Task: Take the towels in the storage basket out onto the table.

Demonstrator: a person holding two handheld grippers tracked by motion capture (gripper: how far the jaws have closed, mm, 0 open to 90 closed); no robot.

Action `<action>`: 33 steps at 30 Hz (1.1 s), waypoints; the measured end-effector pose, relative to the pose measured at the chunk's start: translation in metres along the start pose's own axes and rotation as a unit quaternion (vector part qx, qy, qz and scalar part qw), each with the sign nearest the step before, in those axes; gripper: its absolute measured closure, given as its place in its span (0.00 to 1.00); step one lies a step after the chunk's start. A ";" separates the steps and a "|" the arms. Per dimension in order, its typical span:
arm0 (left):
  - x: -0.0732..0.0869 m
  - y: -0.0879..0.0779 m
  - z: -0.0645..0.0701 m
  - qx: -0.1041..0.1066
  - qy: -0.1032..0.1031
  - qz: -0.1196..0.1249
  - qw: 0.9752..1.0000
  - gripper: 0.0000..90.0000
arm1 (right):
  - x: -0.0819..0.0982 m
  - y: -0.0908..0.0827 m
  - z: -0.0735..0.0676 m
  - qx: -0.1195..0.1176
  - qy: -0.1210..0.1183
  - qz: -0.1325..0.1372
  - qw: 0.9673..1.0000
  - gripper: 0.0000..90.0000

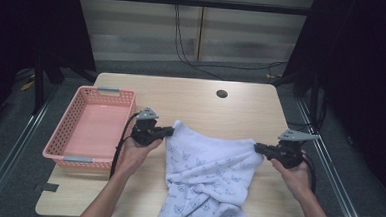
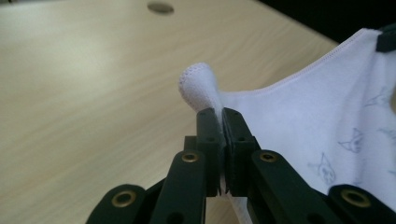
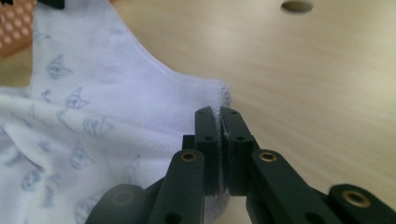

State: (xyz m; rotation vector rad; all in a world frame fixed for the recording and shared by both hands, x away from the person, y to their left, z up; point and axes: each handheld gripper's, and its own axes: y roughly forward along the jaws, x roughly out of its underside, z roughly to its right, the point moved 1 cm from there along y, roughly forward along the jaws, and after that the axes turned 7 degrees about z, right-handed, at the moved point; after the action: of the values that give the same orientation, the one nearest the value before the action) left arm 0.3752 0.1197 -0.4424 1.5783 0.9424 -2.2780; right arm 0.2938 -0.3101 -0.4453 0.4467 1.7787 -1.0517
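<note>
The towel [image 1: 207,174], white with a small grey print, lies near the table's [image 1: 191,96] front edge and spills over it. It looks soft, light and limp, so it will sag between grips; corners are the place to hold. Left hand-held gripper [image 1: 168,132] and right hand-held gripper [image 1: 257,147] each pinch a far corner.

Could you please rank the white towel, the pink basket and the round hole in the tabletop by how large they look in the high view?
1. white towel, clamped at two corners by the left gripper and right gripper
2. pink basket, somewhat smaller in the picture
3. round hole, by far the smallest
</note>
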 end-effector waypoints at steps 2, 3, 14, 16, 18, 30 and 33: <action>-0.011 -0.010 -0.001 -0.004 0.006 0.015 1.000 0.97 | -0.010 -0.007 0.001 0.004 -0.002 0.016 1.000 0.96; -0.017 -0.016 -0.001 -0.005 0.005 0.027 1.000 0.97 | -0.017 -0.010 0.002 0.007 -0.002 0.027 1.000 0.96; -0.079 -0.058 0.001 -0.009 0.025 0.116 0.993 0.97 | -0.105 -0.032 -0.002 0.026 -0.049 0.097 0.994 0.96; -0.087 -0.063 0.003 -0.017 0.034 0.122 0.992 0.97 | -0.117 -0.033 0.000 0.027 -0.050 0.107 0.993 0.96; -0.095 -0.066 0.004 -0.021 0.036 0.135 0.990 0.97 | -0.129 -0.034 0.002 0.034 -0.053 0.116 0.991 0.96; -0.144 -0.066 -0.010 -0.064 0.056 0.156 0.984 0.96 | -0.200 -0.040 0.007 0.060 -0.074 0.164 0.982 0.96; -0.141 -0.054 -0.024 -0.075 0.044 0.137 0.987 0.96 | -0.204 -0.018 0.013 0.070 -0.079 0.144 0.984 0.96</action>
State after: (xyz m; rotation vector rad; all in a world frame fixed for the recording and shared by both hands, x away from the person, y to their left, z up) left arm 0.4230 0.1510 -0.3008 1.6411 0.8365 -1.9209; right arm 0.3797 -0.2989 -0.2593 0.6667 1.4546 -0.9793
